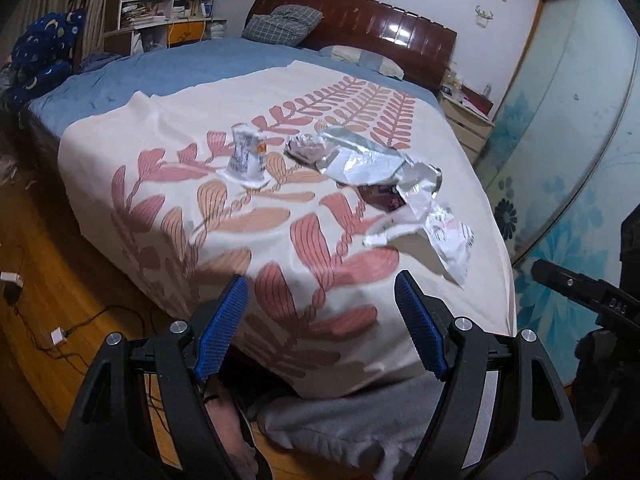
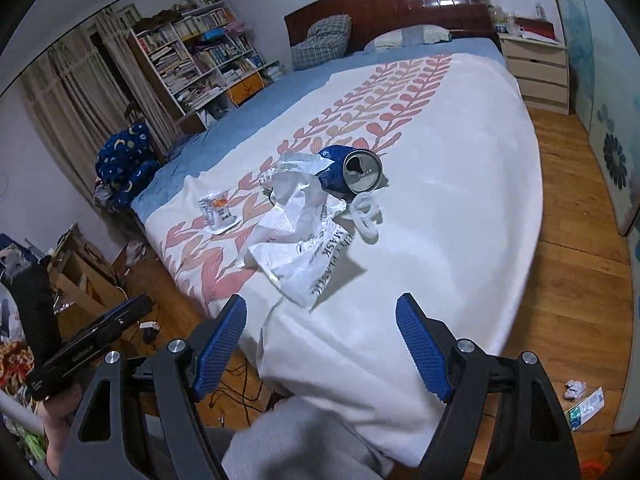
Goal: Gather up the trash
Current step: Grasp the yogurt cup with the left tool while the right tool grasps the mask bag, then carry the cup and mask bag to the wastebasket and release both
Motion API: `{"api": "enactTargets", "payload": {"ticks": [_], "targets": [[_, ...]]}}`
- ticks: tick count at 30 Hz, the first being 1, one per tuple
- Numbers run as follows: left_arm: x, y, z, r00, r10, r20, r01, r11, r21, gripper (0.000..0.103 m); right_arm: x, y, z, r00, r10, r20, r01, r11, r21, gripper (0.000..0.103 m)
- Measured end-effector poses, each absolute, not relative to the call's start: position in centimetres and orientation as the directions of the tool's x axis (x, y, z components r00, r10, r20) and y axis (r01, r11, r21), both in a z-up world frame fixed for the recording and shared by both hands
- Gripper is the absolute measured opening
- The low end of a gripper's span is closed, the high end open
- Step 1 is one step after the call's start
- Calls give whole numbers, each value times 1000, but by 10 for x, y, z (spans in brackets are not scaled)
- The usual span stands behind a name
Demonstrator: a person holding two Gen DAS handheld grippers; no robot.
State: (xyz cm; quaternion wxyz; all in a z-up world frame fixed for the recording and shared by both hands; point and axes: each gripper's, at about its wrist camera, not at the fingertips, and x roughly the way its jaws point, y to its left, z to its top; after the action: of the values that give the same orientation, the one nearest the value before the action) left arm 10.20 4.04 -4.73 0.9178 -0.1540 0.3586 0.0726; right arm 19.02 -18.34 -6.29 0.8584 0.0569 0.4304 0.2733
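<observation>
Both wrist cameras look from the foot of the bed (image 1: 168,184) toward the headboard (image 2: 400,4) at twelve o'clock, angled down. The left view sits nearer the left corner, the right view farther right. Both share the upturned cup (image 1: 245,156) (image 2: 216,211) and wrappers (image 1: 372,160) (image 2: 304,248).

White plastic bag (image 2: 296,236) hides part of can (image 2: 352,170).
</observation>
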Motion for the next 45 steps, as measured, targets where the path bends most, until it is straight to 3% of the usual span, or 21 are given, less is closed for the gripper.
{"api": "enactTargets", "payload": {"ticks": [11,22,23,24,26,32,35,37,45], "targets": [[191,106,-52,756,48,-653,-266,934,-239,83,287,-128,-120,425,473,-772,-197,881,431,79],[273,161,-89,717,43,-696,-270,937,-220,82,279,-118,-131,459,449,-767,-201,893,403,79],[277,160,-92,704,45,-709,-275,937,-214,79,280,-117,-132,459,446,-769,-200,895,400,79],[282,160,-96,689,33,-724,-275,936,-219,63,280,-118,-133,454,445,-772,-200,895,398,80],[288,158,-103,664,4,-748,-264,937,-229,44,283,-114,-136,438,441,-783,-200,897,394,80],[288,149,-100,676,-7,-737,-284,920,-269,41,291,-99,-143,426,412,-806,-220,911,349,81],[283,145,-94,690,-3,-724,-294,912,-284,41,290,-97,-142,428,390,-815,-227,920,321,64],[277,139,-88,703,0,-711,-287,915,-283,41,287,-96,-142,418,404,-814,-252,912,323,35],[221,101,-55,753,23,-658,-259,929,-264,41,268,-113,-122,447,501,-741,-324,863,387,23]]}}
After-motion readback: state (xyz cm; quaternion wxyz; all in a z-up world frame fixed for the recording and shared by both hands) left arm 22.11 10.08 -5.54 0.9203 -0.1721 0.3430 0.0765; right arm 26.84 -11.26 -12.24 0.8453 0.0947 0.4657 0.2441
